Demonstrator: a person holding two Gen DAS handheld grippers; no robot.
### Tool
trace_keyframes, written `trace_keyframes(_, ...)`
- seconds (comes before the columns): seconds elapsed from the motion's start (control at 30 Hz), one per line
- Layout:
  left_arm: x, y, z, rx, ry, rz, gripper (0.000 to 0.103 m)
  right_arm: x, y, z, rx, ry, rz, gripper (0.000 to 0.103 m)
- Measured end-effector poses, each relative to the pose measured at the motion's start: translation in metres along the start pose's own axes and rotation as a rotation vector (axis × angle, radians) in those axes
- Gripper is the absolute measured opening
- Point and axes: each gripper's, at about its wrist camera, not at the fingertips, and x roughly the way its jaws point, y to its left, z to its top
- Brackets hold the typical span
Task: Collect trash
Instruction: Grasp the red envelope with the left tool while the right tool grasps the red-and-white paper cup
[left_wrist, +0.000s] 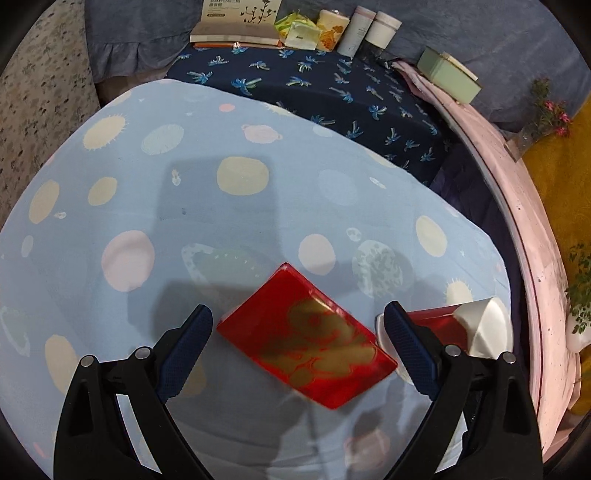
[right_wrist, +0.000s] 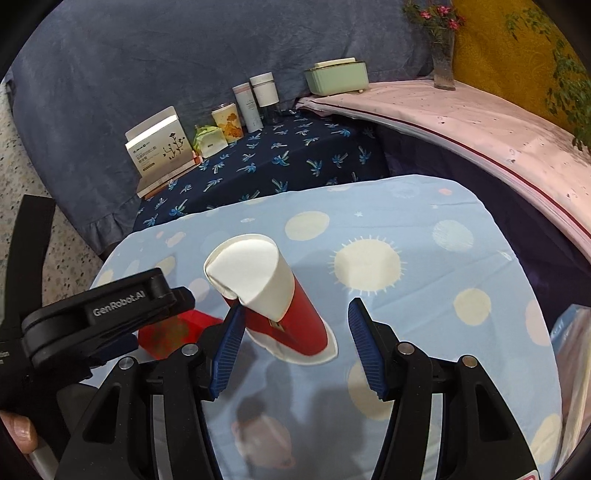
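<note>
A flat red packet with a gold pattern (left_wrist: 308, 339) lies on the light blue spotted cloth (left_wrist: 221, 229). My left gripper (left_wrist: 295, 347) is open, its jaws either side of the packet just above it. A red and white paper cup (right_wrist: 273, 295), crushed at its white end, stands upside down on the cloth; it also shows in the left wrist view (left_wrist: 465, 326) at the right. My right gripper (right_wrist: 295, 347) is open, its jaws either side of the cup's red lower part. The red packet (right_wrist: 170, 332) shows left of the cup, partly hidden by the left gripper's body (right_wrist: 96, 317).
At the back, on a dark blue palm-print cloth (right_wrist: 295, 155), stand a box on books (right_wrist: 159, 147), a green pack (right_wrist: 208, 140), tins and bottles (right_wrist: 255, 103). A mint box (right_wrist: 336, 77) and a flower vase (right_wrist: 443, 55) sit on the pink ledge. A plastic bag (right_wrist: 572, 354) is at right.
</note>
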Motion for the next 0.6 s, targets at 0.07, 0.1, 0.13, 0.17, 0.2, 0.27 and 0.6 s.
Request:
trace_keyframes(0.07,0.007,0.001,0.001,-0.009,0.022,-0.003,0.089,0.006,0.001,0.002,-0.002,-0.002,0.012,0.056)
trace_keyframes(0.1,0.01,0.001,0.001,-0.009,0.029,-0.006,0.089,0.009,0.001,0.002,0.0,0.001,0.019,0.056)
trace_keyframes(0.13,0.011,0.0,0.0,-0.002,0.03,-0.01,0.086,0.011,0.001,0.002,0.0,0.006,0.027,0.051)
trace_keyframes(0.17,0.012,-0.001,-0.002,0.017,0.029,-0.008,0.083,0.012,0.002,0.001,-0.001,0.008,0.037,0.039)
trace_keyframes(0.2,0.013,-0.004,-0.005,0.043,0.027,-0.003,0.082,0.013,0.002,0.001,-0.005,0.012,0.041,0.03)
trace_keyframes(0.27,0.013,-0.009,-0.009,0.091,0.018,-0.003,0.078,0.013,0.004,-0.003,-0.02,0.025,0.041,0.022)
trace_keyframes(0.6,-0.001,-0.034,-0.055,0.258,0.03,-0.072,0.067,-0.031,-0.02,-0.033,0.053,-0.001,-0.057,0.022)
